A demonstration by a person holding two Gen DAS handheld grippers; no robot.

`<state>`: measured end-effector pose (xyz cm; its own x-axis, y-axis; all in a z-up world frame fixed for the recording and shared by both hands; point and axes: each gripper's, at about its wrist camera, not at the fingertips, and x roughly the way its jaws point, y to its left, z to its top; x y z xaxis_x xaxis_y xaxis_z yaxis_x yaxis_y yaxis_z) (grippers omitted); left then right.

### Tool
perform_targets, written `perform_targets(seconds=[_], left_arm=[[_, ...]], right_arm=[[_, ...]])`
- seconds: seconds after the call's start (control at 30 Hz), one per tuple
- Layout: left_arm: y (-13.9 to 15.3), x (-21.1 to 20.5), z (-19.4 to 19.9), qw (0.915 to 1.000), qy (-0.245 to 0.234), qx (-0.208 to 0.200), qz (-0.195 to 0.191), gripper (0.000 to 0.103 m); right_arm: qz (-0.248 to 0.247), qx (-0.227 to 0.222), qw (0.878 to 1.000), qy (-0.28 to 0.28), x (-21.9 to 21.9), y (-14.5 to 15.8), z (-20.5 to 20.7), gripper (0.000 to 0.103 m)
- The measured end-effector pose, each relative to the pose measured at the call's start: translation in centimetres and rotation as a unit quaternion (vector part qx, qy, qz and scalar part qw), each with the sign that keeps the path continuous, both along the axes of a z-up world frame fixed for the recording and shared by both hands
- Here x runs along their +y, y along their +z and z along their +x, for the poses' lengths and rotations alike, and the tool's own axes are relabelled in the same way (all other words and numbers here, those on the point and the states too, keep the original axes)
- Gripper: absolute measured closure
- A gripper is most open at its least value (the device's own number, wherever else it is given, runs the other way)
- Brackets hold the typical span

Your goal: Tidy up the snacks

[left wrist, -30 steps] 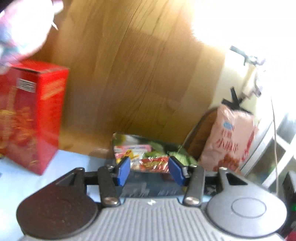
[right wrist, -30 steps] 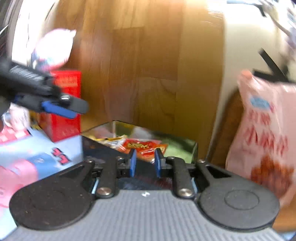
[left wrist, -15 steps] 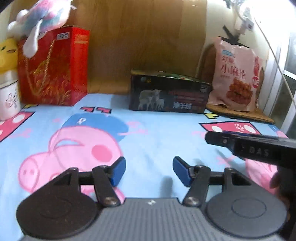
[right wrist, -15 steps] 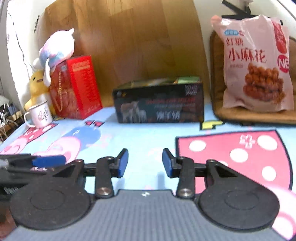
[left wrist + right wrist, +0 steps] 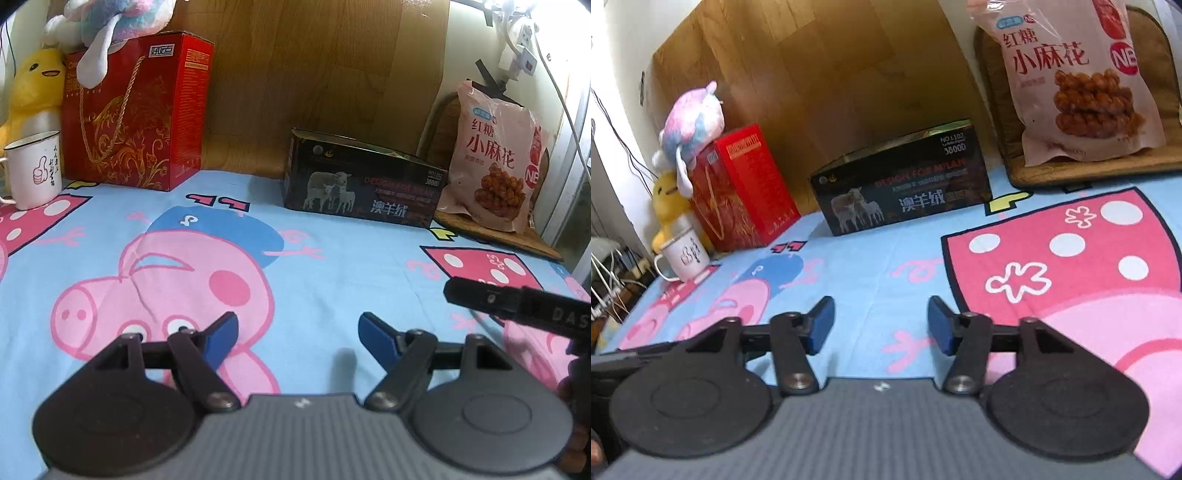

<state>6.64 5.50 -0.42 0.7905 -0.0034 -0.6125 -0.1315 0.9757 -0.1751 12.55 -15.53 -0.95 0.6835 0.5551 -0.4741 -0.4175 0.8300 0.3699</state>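
The black box (image 5: 364,186) stands at the back of the cartoon sheet (image 5: 325,266) against the wooden board (image 5: 325,70), between the red box (image 5: 136,110) and pink bag (image 5: 495,158). A mug (image 5: 33,168) sits far left. Both grippers, left (image 5: 297,338) and right (image 5: 881,323), hover low over bare sheet, jaws opening, empty.

Lt-blue cloth (image 5: 332,258) w/ pink pig print; red box (image 5: 136,122); black box (image 5: 364,184); pink bag (image 5: 496,162).

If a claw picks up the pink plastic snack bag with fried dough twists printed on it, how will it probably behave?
The pink plastic snack bag leans against a brown cushion rather than standing alone, so it may slump once pulled away. Its wrinkled, shiny film suggests a floppy, somewhat slippery grip. It looks puffy, so probably light for its size, and hard squeezing might crush the contents.
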Motion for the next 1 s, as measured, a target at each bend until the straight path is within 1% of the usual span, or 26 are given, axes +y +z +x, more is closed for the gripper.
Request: perform_targets(seconds=[0.07,0.17,0.37,0.57,0.87,1.0], left_arm=[[-0.03,-0.06,0.0,1.0,-0.001,0.001,0.001,0.027],[-0.03,-0.14,0.01,1.0,0.0,0.002,0.004,0.026],[-0.04,-0.02,-0.17,1.0,0.007,0.001,0.002,0.023],[-0.04,-0.16,-0.03,0.9998,0.013,0.006,0.013,0.021],[-0.1,-0.28,0.04,0.9993,0.024,0.011,0.027,0.02],[-0.06,-0.5,0.18,0.9981,0.038,0.017,0.046,0.017]], right_arm=[[0.004,-0.004,1.0,0.0,-0.07,0.05,-0.17,0.033],[0.002,-0.006,1.0,0.002,-0.02,0.06,-0.26,0.03],[0.007,-0.009,1.0,-0.002,-0.22,0.01,-0.34,0.027],[0.013,-0.022,1.0,-0.006,-0.48,0.14,-0.76,0.026],[0.019,-0.024,0.999,-0.011,-0.64,0.19,-0.84,0.025],[0.019,-0.025,0.999,-0.012,-0.67,0.22,-0.88,0.025]])
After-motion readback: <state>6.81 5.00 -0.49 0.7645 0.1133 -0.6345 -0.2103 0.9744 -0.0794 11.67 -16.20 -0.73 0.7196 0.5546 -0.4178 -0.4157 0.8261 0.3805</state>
